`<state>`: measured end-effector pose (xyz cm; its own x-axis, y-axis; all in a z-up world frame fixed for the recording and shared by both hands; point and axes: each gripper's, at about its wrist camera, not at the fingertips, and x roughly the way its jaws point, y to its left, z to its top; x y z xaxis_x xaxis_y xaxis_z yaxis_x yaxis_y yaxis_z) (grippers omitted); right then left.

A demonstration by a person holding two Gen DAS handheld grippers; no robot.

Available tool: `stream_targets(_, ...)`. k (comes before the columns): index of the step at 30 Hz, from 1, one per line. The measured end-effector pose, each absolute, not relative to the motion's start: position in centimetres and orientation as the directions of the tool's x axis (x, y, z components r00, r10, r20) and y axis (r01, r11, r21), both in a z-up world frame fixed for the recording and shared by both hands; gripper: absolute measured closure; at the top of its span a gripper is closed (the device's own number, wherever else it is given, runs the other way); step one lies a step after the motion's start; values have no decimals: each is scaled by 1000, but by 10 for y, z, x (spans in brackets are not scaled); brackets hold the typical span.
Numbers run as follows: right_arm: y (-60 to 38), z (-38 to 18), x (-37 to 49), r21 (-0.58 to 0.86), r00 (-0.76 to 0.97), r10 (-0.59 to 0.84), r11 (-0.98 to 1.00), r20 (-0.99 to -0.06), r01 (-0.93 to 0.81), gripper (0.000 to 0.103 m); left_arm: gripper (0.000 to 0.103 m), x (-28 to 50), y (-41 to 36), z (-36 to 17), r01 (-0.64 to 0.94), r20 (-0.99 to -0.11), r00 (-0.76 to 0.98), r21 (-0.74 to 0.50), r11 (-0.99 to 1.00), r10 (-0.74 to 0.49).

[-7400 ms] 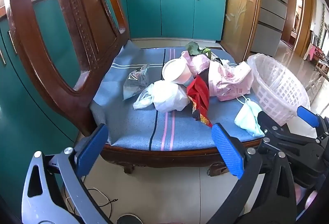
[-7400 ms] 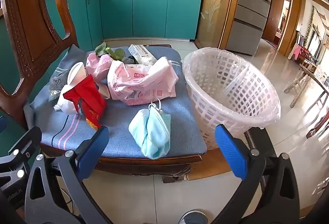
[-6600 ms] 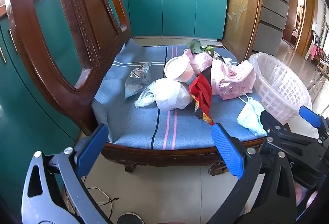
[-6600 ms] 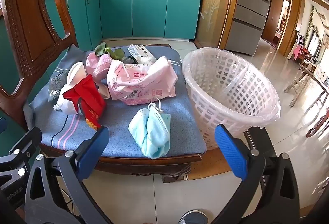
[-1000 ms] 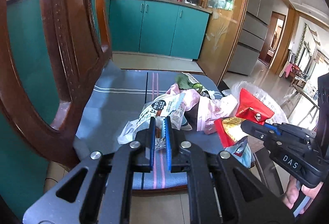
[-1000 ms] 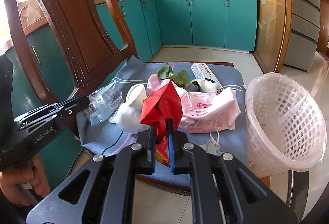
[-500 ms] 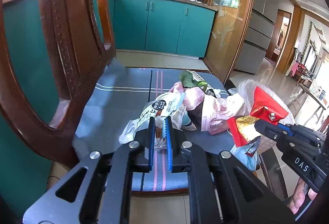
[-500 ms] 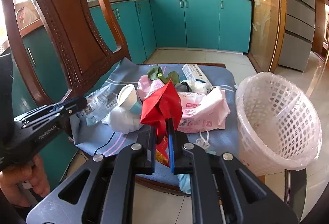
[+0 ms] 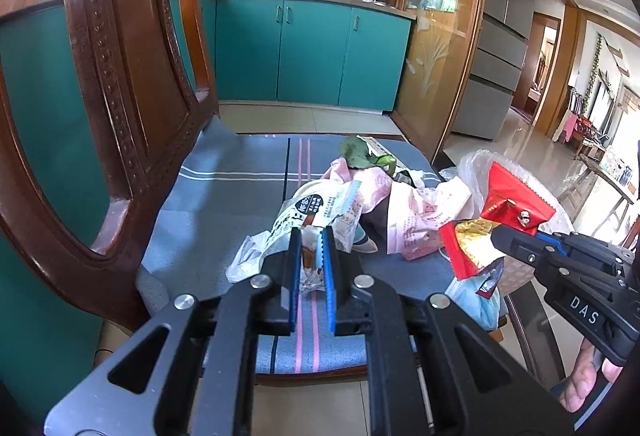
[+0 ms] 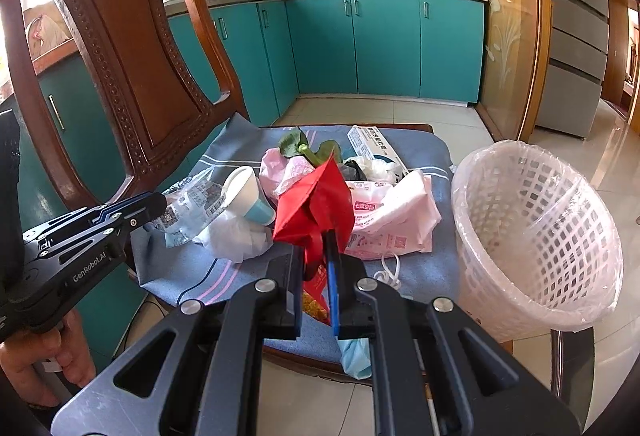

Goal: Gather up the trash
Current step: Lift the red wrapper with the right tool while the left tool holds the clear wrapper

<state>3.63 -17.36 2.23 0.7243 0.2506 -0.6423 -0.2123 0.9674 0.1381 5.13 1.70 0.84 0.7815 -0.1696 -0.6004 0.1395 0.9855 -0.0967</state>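
Bright daylight, both views sharp. Blown-out window glare upper left of left wrist view. Shiny floor tiles (image 10: 616, 139) reflect light at right. Heavy fisheye bending, black vignette corners. Soft shadows under trash on cushion (image 9: 224, 203).

red snack wrapper (image 10: 316, 207): crumpled, lifted above chair cushion | clear printed wrapper (image 9: 320, 211): raised, pinched at one end | white lined basket (image 10: 536, 232): tilted, beside cushion | pink bags (image 10: 392, 220), paper cup (image 10: 248, 195): heaped on cushion

Readable: "DAS" on the right claw (image 9: 520, 230) body; "GenRobot.AI" on the left claw (image 10: 158, 201) body. Wrapper print too small to read.
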Motion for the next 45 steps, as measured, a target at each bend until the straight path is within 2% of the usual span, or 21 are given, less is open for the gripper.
stream_targets(14, -179, 17, 34, 131, 718, 236, 971, -654, -201, 93, 92, 45, 24, 2, 143, -627, 761, -85, 986, -165)
stream_targets(33, -196, 22, 3, 138, 737, 239, 971, -632, -197, 93, 92, 4, 12, 20, 121, -582, 804, -44, 992, -124)
stream_targets(38, -192, 36, -1, 153, 754, 245, 969, -610, -192, 93, 92, 8, 10, 24, 128, -587, 795, -80, 989, -151)
stream_targets(40, -188, 42, -3, 139, 778, 244, 970, -580, -200, 93, 92, 2, 9, 36, 137, -567, 805, -110, 985, -175)
stream_targets(43, -191, 33, -1, 142, 789, 233, 973, -569, -185, 93, 92, -9, 2, 38, 129, -497, 858, -35, 991, -129)
stream_targets(45, -193, 24, 4, 157, 780, 230, 973, -582, -170, 93, 92, -5, 2, 28, 147, -521, 841, -42, 988, -147)
